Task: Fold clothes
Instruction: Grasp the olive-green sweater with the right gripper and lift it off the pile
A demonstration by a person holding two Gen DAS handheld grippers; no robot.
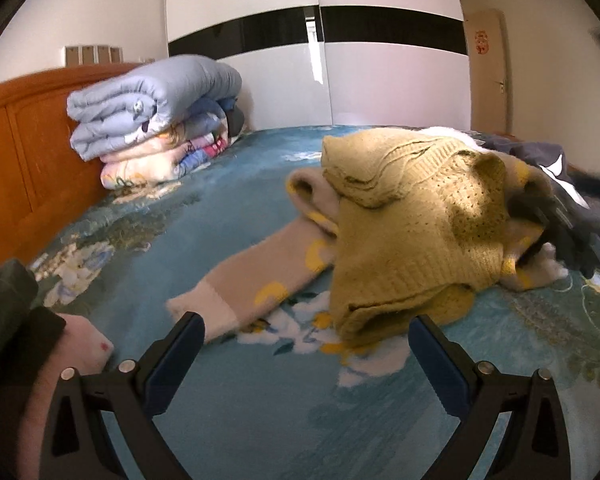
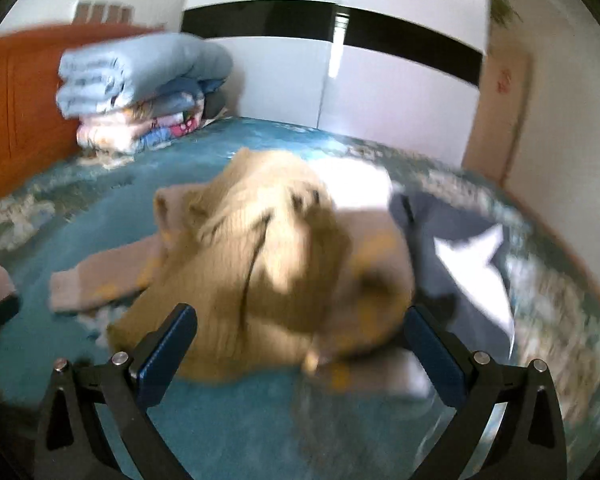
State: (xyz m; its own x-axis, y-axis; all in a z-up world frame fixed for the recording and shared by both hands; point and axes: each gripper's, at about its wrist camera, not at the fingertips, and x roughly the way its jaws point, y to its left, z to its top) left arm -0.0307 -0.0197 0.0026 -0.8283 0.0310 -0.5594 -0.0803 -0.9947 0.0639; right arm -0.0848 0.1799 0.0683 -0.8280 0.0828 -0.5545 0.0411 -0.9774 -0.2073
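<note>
We see two hand-held grippers, one for each hand. The left hand-held gripper (image 1: 306, 330) has its two fingers spread wide and it holds nothing; it hangs just above the bed (image 1: 260, 412), near the front edge of the pile of clothes. The right hand-held gripper (image 2: 300, 322) is also spread wide, with nothing between its fingers, and the pile lies directly in front of it; this view is blurred. In the pile we count four garments. On top lies one yellow knitted sweater (image 1: 412, 232), crumpled. Under it is one beige garment with yellow marks (image 1: 256, 276), and one of its sleeves stretches out flat on the bed toward the left. Behind the sweater there is one white garment (image 2: 356, 188), and at the right side one dark navy garment with a white shape (image 2: 460, 256) on it, touching the pile. The bed has a blue cover with flowers. At the far left, against the one wooden headboard (image 1: 24, 148), stands one stack of folded quilts (image 1: 152, 120), well apart from the clothes; we count two quilts, a light blue one on top of a patterned one. Behind the bed is one white wardrobe with a black band (image 1: 320, 60), and one door (image 1: 490, 68) at the right.
</note>
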